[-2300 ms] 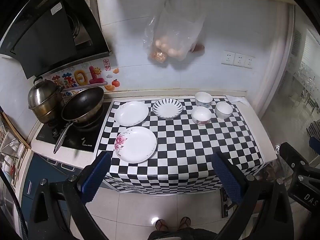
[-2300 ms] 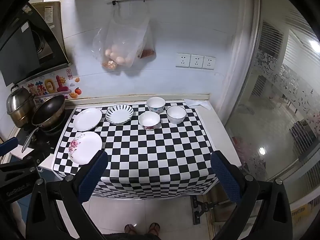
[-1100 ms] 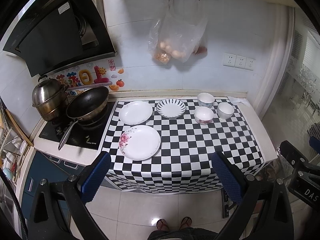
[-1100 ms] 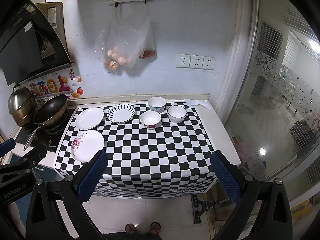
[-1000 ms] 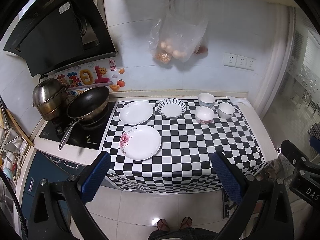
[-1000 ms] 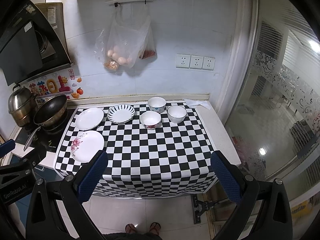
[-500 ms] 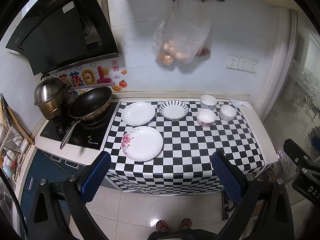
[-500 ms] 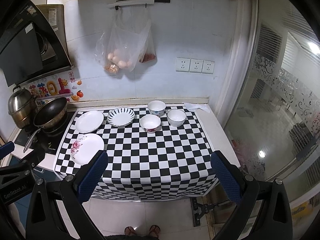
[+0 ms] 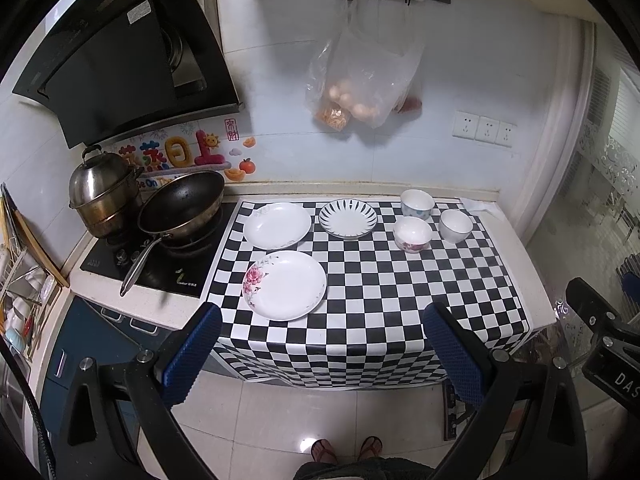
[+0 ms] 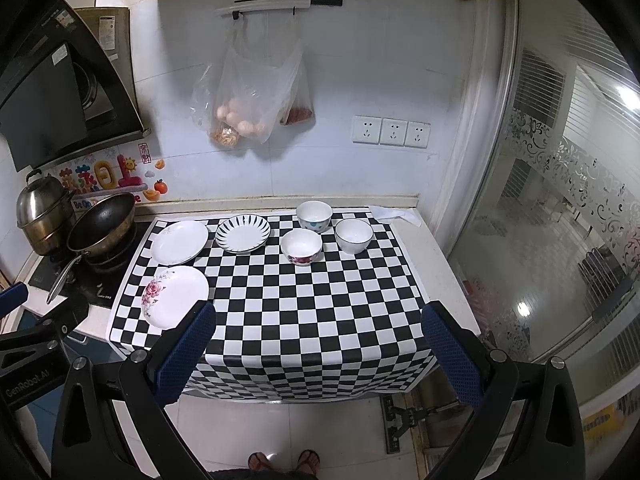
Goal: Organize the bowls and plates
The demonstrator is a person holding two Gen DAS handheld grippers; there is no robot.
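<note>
Three plates lie on the checkered counter cloth (image 9: 380,288): a flowered plate (image 9: 285,285) in front, a plain white plate (image 9: 277,225) behind it, and a striped plate (image 9: 347,218) to its right. Three bowls stand at the back right: a dotted bowl (image 9: 417,202), a flowered bowl (image 9: 412,234) and a white bowl (image 9: 456,226). The right wrist view shows the same plates (image 10: 175,296) and bowls (image 10: 301,246). My left gripper (image 9: 320,344) and right gripper (image 10: 316,344) are both open and empty, held back from the counter's front edge.
A black pan (image 9: 182,210) and a steel pot (image 9: 102,194) sit on the stove at the left. A plastic bag (image 9: 360,80) hangs on the wall above the counter. A glass partition (image 10: 560,240) stands to the right. The person's feet (image 9: 346,448) are on the tiled floor.
Both grippers have drawn back and risen slightly, so the counter looks a little farther away. The plates and bowls have not moved.
</note>
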